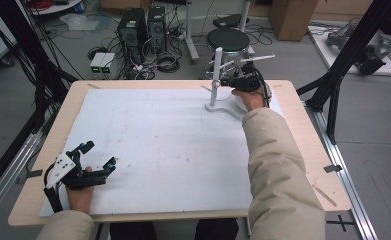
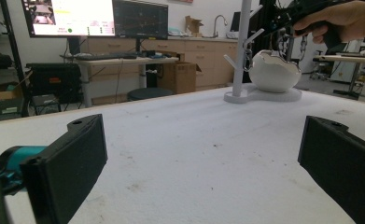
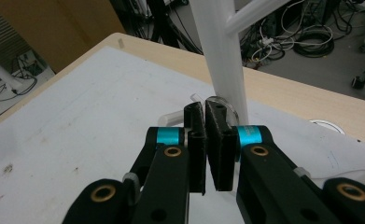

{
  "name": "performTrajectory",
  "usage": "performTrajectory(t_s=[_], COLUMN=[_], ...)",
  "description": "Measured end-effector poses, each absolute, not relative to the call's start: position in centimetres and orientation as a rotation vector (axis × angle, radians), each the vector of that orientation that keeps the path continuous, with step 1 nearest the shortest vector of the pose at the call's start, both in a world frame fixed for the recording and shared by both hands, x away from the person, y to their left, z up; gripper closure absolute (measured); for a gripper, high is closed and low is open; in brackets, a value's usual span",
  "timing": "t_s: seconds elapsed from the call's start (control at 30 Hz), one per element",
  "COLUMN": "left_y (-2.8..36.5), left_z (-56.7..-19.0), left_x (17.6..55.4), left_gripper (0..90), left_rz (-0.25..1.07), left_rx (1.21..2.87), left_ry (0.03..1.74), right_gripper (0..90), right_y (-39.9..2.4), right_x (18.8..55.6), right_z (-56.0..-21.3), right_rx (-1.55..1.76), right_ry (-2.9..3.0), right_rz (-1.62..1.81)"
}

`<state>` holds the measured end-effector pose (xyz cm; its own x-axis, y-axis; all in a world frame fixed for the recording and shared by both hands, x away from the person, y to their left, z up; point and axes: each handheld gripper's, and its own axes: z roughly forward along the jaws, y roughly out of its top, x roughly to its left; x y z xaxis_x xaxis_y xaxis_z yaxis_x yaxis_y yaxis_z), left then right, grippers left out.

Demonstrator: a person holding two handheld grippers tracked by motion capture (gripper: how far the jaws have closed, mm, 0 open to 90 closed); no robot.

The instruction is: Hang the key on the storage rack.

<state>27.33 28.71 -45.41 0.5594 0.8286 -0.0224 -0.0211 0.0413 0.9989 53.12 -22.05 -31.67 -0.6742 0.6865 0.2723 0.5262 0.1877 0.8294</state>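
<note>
One white stand [image 1: 216, 82] rises near the far right corner of the tabletop [image 1: 303, 150], on the white sheet [image 1: 163, 150] that covers most of it. The stand has one upright post with several short pegs slanting off it, and its flat base also carries one white egg-shaped bowl [image 2: 273, 72], seen in the left gripper view just beside the post.

There are two grippers. The right gripper [image 1: 233, 81] is held up at the post, well above the base, its jaws pointing at it. In the right gripper view [image 3: 208, 128] the two jaws stand nearly together with only a thin slit between them, and a small metal ring [image 3: 227, 105] shows at their tips against the post; whether the pads actually pinch it I cannot tell. In the left gripper view, chain-like links hang below that hand beside the bowl.

The left gripper [image 1: 99, 157] rests near the near left corner of the tabletop, well apart from the stand. Its jaws stand wide apart with nothing between them but bare sheet.
</note>
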Motion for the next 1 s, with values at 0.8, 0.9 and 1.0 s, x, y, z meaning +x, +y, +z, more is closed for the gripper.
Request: performTrajectory(t_s=[0.8,0.9,1.0], left_y=[28.6,28.6,28.6], left_z=[-45.4,-45.4,-45.4], left_x=[27.4,27.3,27.4], left_gripper=[1.7,1.7,1.7], left_rz=[0.763,0.765,0.764], left_rx=[1.391,1.395,1.394], left_ry=[0.758,0.753,0.754], right_gripper=[0.4,0.4,0.5], right_y=[-25.9,-27.5,-28.3], right_x=[42.6,40.5,39.4], right_z=[-27.3,-28.9,-29.9], right_rx=[0.842,0.796,0.781], right_ry=[2.214,2.146,2.106], right_rz=[1.651,1.69,1.725])
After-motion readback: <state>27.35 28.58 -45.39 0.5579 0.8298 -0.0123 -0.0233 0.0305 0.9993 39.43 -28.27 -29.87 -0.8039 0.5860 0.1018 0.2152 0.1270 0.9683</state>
